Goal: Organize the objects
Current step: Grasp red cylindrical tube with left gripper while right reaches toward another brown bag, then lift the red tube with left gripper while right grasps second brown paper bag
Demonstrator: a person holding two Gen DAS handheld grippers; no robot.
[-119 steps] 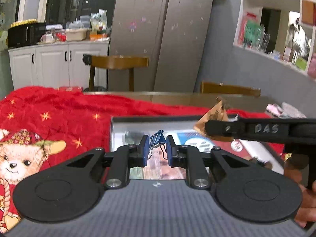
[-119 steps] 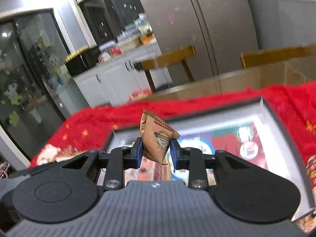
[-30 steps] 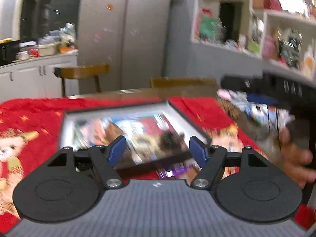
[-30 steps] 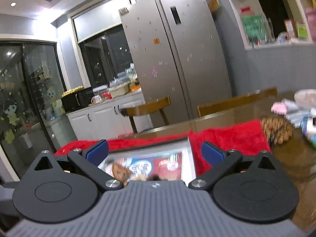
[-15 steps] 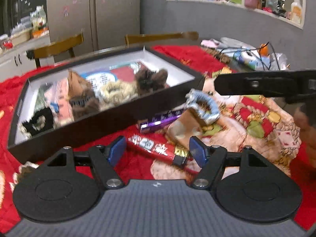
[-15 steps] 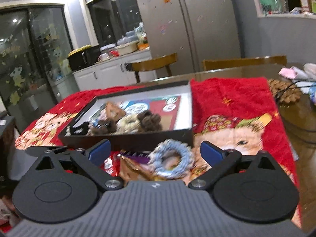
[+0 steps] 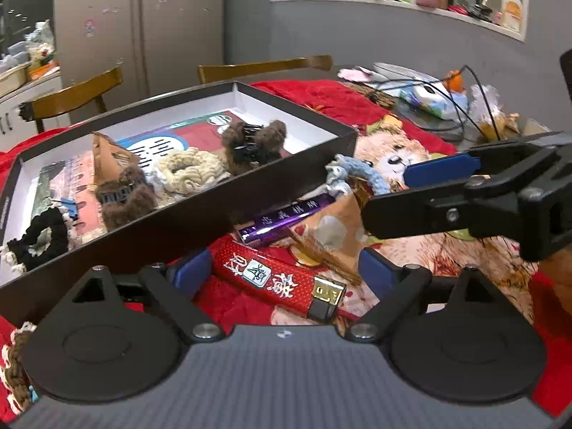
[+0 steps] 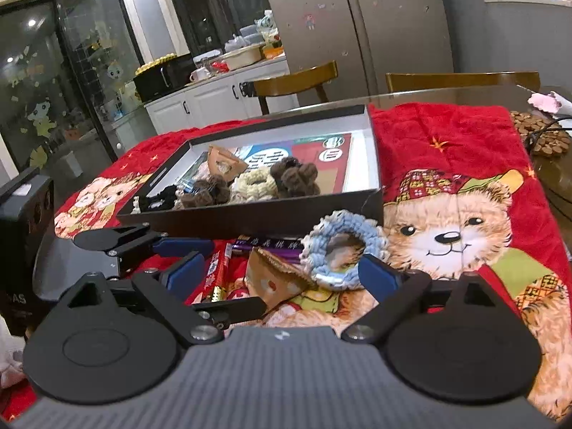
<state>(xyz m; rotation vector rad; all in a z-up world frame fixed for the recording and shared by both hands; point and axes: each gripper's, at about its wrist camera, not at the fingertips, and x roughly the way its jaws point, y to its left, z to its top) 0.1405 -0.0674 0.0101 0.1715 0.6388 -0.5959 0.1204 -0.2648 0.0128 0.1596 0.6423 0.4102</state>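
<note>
Both my tools were spread and empty: the left tool [image 7: 279,271] straddled the red bar [image 7: 282,279], lying crosswise just before the box [image 7: 293,193], while my right tool [image 8: 280,273] was nearer the blue scrunchie [image 8: 339,250] against the box's front wall.

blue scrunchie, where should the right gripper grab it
Pinch the near band of the blue scrunchie, one finger through its hole. It leans tilted on the brown packet, ring facing the open right gripper, so come straight forward, slightly from above.
</note>
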